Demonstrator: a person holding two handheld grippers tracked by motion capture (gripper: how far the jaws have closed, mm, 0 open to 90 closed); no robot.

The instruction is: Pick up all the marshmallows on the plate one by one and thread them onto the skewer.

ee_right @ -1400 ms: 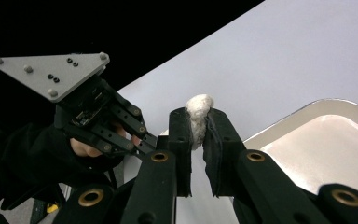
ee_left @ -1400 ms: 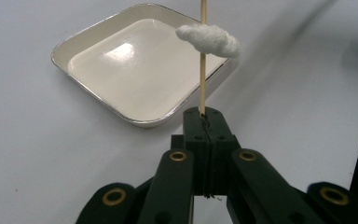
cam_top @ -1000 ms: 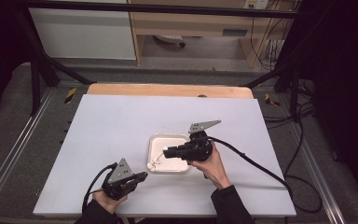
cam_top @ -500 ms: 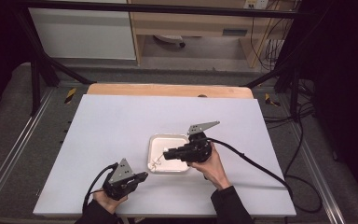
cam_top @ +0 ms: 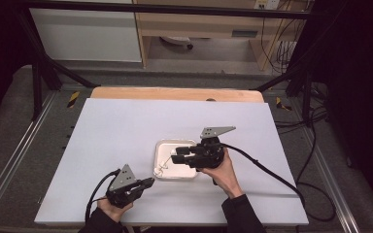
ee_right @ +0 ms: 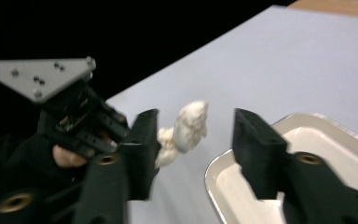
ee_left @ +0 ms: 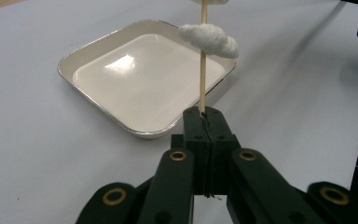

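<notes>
My left gripper [cam_top: 147,182] is at the table's near left, shut on the bottom end of a thin wooden skewer [ee_left: 202,84]. The skewer rises past the near left corner of a square white tray [cam_top: 180,169] and carries white fluffy pieces [ee_left: 208,38]. My right gripper [cam_top: 174,158] reaches left over the tray with its jaws open. In the right gripper view the white pieces [ee_right: 190,123] sit between the open jaws of my right gripper [ee_right: 195,122] without touching them, and the left gripper [ee_right: 74,116] is just behind.
The tray [ee_left: 70,70] has a metal rim and nothing lying in it. A wide white tabletop [cam_top: 126,126] lies all around, with a wooden strip [cam_top: 175,93] along its far edge. Cables trail from both grippers toward the near edge.
Almost nothing has moved. My right gripper has shifted very slightly over the tray; the left gripper holds the skewer in the same place.
</notes>
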